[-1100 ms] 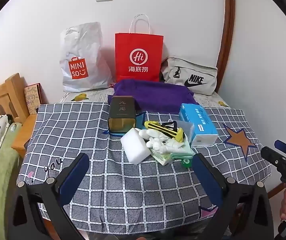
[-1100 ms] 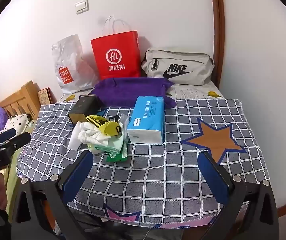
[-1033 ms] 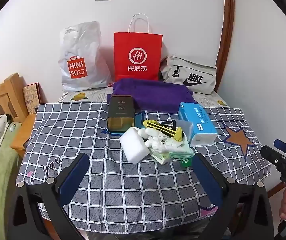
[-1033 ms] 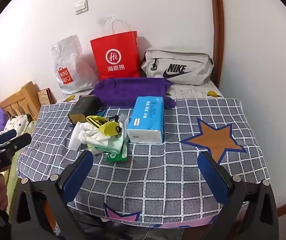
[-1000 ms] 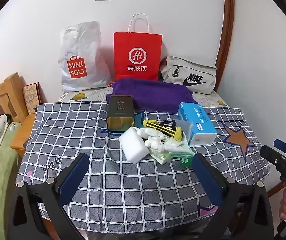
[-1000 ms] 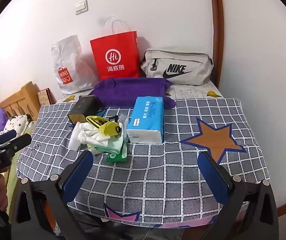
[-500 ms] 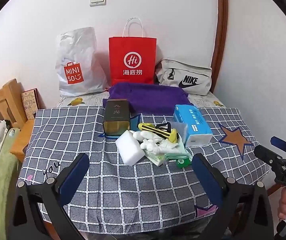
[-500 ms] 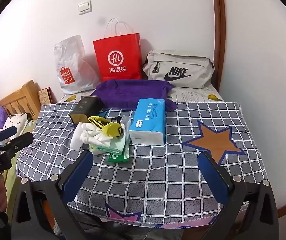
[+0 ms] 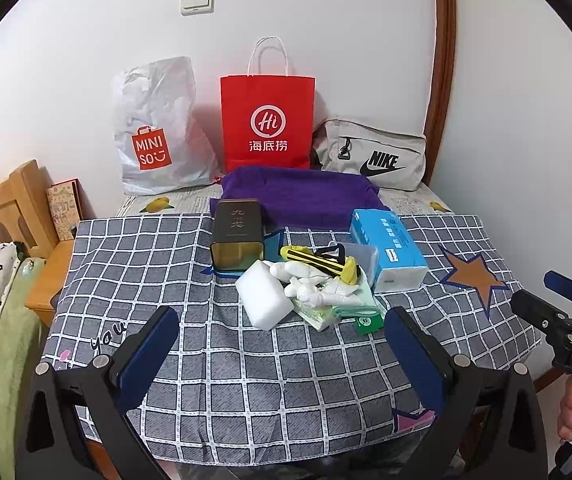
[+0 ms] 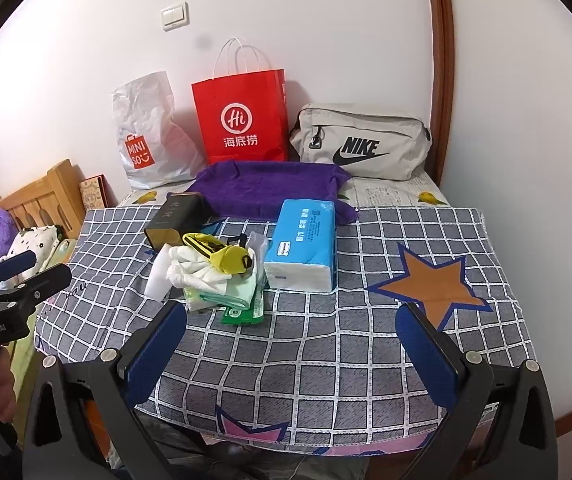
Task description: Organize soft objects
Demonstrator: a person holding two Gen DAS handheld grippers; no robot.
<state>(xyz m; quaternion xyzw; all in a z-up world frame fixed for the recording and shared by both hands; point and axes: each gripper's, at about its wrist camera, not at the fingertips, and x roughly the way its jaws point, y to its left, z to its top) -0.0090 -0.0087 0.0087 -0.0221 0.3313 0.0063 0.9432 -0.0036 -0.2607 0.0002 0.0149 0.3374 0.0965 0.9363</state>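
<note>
Both tools hung spread and empty off the near edge of the checked tablecloth [image 9: 166, 380]: the left gripper [image 9: 282, 354], the right gripper [image 10: 292, 344]. Mid-cloth lay a heap: white sponge [image 9: 264, 298], white gloves [image 9: 310, 280], yellow pouch [image 10: 230, 258], blue tissue pack [image 10: 304, 246] to its right. A purple towel [image 9: 302, 196] lay near the far edge.

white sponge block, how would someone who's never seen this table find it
Start at the checked cloth on the table and find the heap at its middle. The sponge lies at the heap's left edge, just in front of the dark tin and beside the white gloves. It is the only plain white, smooth rectangular block there; the tissue pack is blue and printed.
</note>
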